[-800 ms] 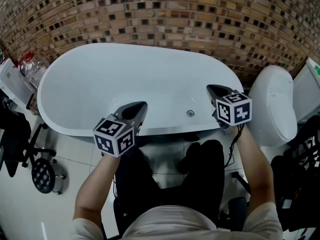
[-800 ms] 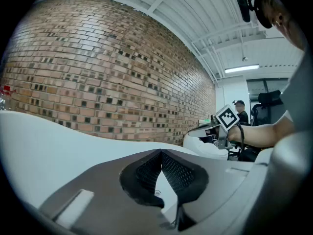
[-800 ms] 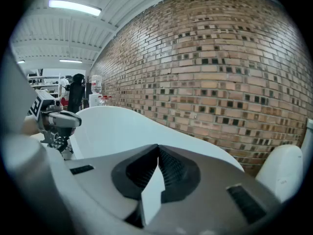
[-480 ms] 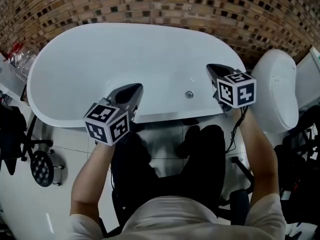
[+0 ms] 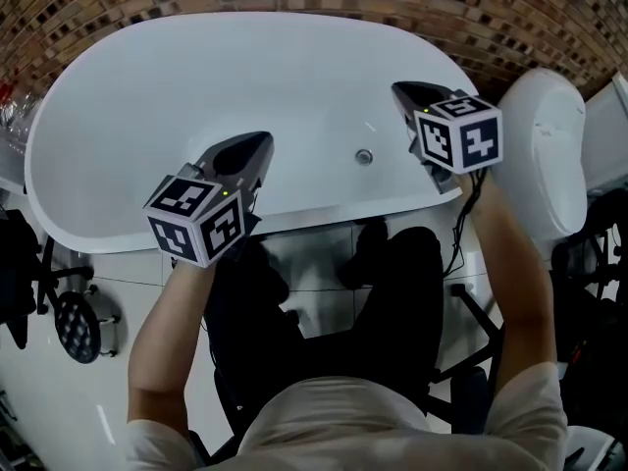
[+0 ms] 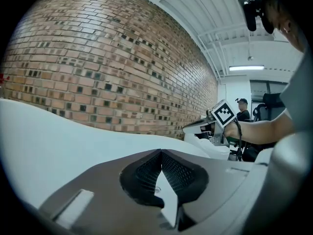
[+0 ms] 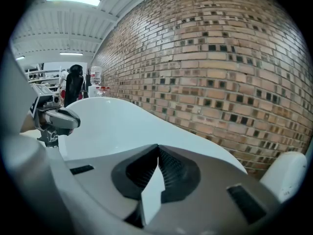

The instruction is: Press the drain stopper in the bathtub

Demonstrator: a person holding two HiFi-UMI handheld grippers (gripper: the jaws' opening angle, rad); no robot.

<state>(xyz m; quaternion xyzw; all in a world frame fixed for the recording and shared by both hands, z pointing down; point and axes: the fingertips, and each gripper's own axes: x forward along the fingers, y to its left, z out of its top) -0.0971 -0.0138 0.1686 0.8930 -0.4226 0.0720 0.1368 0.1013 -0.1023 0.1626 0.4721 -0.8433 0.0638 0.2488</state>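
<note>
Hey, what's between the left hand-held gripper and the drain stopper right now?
Nothing stands there. In the head view, only bare white bathtub surface lies between the left hand-held gripper and the drain stopper.

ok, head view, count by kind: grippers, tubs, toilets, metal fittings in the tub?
grippers: 2, left gripper and right gripper, both shut, empty
bathtub: 1
toilet: 1
round metal fitting on the tub's near wall: 1
total: 5
</note>
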